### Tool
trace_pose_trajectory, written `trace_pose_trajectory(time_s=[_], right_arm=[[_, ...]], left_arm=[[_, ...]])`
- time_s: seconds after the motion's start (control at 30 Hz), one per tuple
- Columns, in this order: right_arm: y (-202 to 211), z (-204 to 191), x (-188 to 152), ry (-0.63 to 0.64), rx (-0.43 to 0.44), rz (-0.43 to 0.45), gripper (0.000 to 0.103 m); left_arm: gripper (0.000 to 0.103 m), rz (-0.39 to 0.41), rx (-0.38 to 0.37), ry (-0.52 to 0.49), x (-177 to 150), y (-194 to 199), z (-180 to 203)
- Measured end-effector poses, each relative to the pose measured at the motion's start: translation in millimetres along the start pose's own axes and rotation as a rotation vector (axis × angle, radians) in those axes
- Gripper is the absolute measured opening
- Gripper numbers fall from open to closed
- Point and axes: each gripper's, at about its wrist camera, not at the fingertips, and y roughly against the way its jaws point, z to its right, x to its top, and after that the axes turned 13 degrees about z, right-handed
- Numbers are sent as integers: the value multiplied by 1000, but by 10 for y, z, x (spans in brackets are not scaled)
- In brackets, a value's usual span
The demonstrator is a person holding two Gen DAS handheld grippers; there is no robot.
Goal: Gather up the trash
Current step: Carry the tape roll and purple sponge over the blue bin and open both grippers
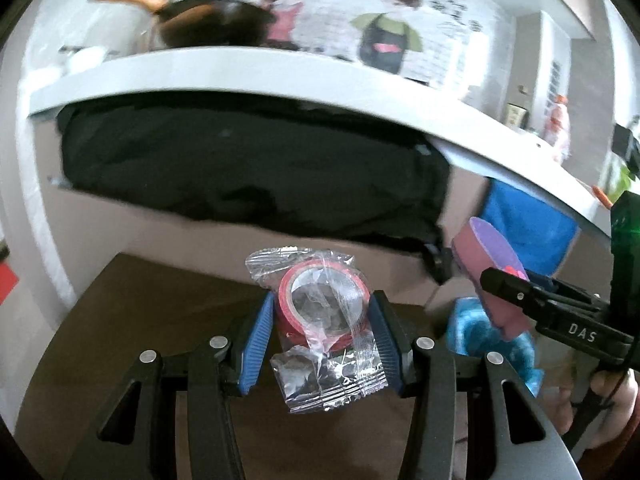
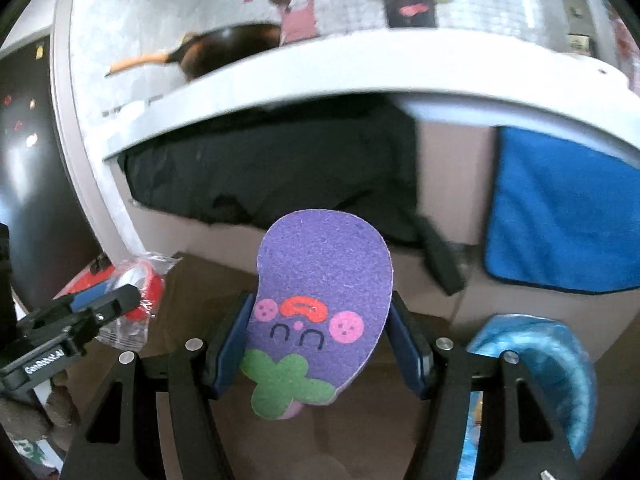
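My left gripper is shut on a red tape roll in a clear plastic wrapper, held in the air below the counter edge. My right gripper is shut on a purple eggplant-shaped sponge with a face and green leaf. In the left wrist view the sponge and right gripper show at the right. In the right wrist view the wrapped tape roll and left gripper show at the left. A bin with a blue liner sits low at the right, also in the left wrist view.
A white countertop runs overhead with a black bag hanging under it. A blue cloth hangs at the right. A dark wok with an orange handle stands on the counter. Brown floor lies below.
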Motion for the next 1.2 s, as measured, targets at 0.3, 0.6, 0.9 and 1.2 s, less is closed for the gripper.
trace_pose_trajectory(time_s=[0.3,0.6,0.9,1.2], right_arm=[[670,637,83,-16,-100,94,61],[1086,1334,-64,-51,-194,119,61],[1047,1696,-318,-114,-219,92,61],[915,1703,-422,-125,-196,55,61]], left_arm=[[49,32,-101,-92,46,-1,1014],[45,9,-194,-150,-191,-178,1818],[44,-127,-190,-105,-545,-507,1679],[77,-300,-567,-266,-1265,-687,1590]])
